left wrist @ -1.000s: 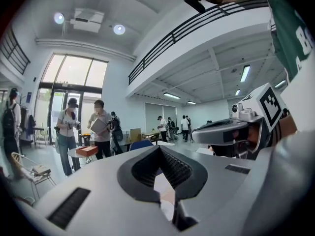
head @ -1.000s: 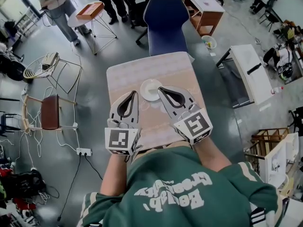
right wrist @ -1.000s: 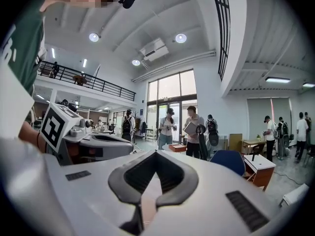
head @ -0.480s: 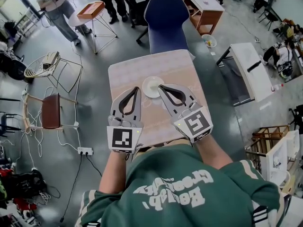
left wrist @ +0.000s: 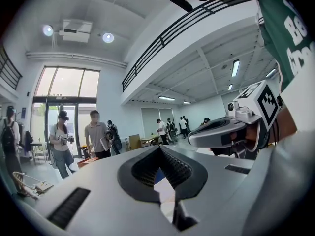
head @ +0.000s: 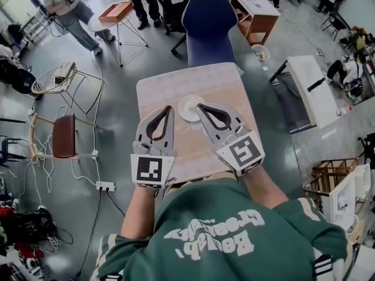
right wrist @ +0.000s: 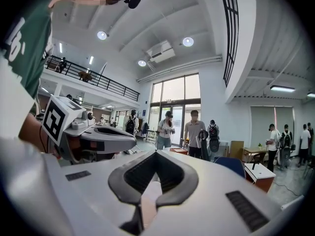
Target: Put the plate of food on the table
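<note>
A small white plate lies on the pale patterned table, near its middle; I cannot make out what is on it. Both grippers hover over the near half of the table with their tips on either side of the plate. My left gripper is shut with nothing in it, its tip just left of the plate. My right gripper is shut and empty too, its tip at the plate's near right rim. Each gripper view shows its own closed jaws, left gripper and right gripper, with the other gripper alongside.
A blue chair stands against the table's far edge. To the left are a wooden stool, a wire chair and a power strip with cables. A white bench stands to the right. Several people stand at the back.
The whole view has shifted slightly. Both grippers keep the same stance beside the plate, jaws still shut.
</note>
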Available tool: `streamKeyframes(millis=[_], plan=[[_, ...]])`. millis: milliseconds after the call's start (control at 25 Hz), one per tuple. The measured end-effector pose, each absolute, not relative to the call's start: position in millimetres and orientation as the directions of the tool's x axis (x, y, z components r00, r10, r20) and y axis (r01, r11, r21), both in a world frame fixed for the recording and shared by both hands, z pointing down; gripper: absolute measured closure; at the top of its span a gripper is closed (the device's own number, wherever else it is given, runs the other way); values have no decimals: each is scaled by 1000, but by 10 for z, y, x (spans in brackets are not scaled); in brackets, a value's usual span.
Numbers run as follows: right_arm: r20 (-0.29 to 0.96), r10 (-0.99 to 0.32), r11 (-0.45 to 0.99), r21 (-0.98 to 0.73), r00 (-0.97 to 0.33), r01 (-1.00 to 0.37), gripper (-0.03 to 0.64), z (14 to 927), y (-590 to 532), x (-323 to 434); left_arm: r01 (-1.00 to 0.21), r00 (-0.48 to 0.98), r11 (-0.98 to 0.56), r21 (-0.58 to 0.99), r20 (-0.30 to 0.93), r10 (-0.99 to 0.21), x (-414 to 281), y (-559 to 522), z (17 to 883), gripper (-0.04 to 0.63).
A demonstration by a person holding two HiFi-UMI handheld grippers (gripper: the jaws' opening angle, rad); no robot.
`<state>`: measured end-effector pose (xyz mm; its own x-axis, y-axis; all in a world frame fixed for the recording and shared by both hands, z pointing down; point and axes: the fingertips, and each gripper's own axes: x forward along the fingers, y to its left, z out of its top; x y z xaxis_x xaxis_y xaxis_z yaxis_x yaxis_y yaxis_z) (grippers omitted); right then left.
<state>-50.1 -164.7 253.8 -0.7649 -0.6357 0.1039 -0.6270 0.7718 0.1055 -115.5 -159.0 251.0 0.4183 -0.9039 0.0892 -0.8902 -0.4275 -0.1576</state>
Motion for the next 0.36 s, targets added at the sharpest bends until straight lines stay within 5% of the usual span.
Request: streamKeyframes(millis=[360], plan=[[109,-637,771,112,-763,-627,601,2538,-1673,-502,-888,416,-427,-171,95,-904,-1166,-1620,2503,586]])
